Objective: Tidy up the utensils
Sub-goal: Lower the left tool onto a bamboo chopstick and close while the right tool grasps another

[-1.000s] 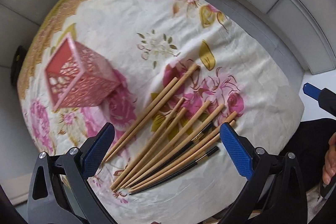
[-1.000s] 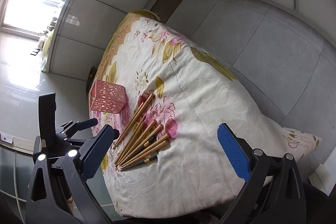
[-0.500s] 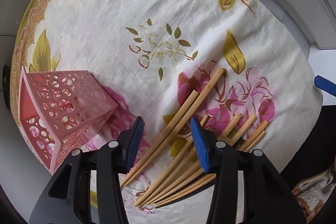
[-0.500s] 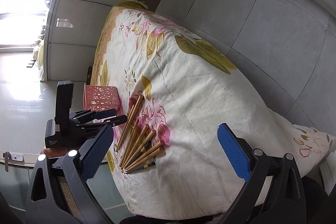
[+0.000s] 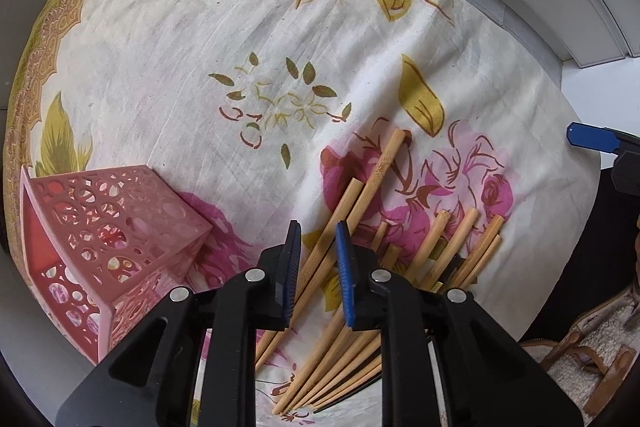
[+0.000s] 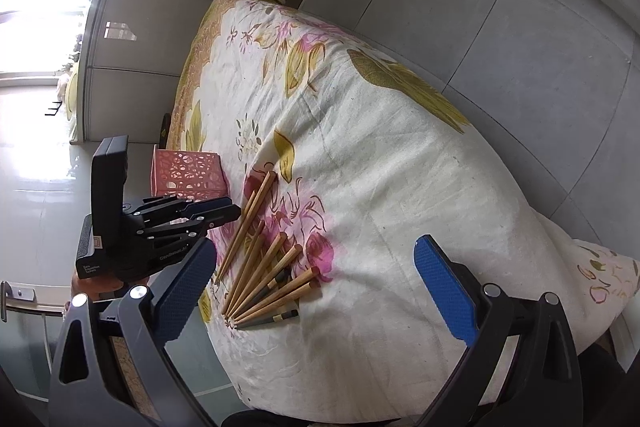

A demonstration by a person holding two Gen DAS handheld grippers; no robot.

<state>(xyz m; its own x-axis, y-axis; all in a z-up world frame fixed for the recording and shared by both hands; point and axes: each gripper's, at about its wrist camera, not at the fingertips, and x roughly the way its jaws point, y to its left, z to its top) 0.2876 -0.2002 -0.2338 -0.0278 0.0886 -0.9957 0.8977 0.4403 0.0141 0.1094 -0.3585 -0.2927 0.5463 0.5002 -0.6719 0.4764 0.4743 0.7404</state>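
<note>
Several wooden chopsticks (image 5: 430, 247) (image 6: 272, 267) and a dark one lie fanned on a flowered cloth (image 5: 200, 67). My left gripper (image 5: 318, 227) (image 6: 224, 211) points straight down over the leftmost pair of chopsticks (image 5: 372, 183). Its jaws are closing, with that pair in the narrow gap between the blue pads. I see no firm press on the sticks. A pink perforated holder (image 5: 112, 227) (image 6: 188, 175) stands just left of it. My right gripper (image 6: 316, 241) hangs open and empty above the cloth, right of the pile; one of its blue fingers (image 5: 592, 139) shows in the left wrist view.
The cloth covers a rounded table (image 6: 400, 167) set close to grey wall panels (image 6: 520, 27). The holder stands near the cloth's left edge, with glossy floor (image 6: 40, 167) beyond. A slipper on a fleecy mat (image 5: 592, 359) lies below the table's right side.
My left gripper has come down over the leftmost pair of chopsticks and its jaws have narrowed from wide open to a slim gap around them. The right gripper has sunk slightly and stays open.
</note>
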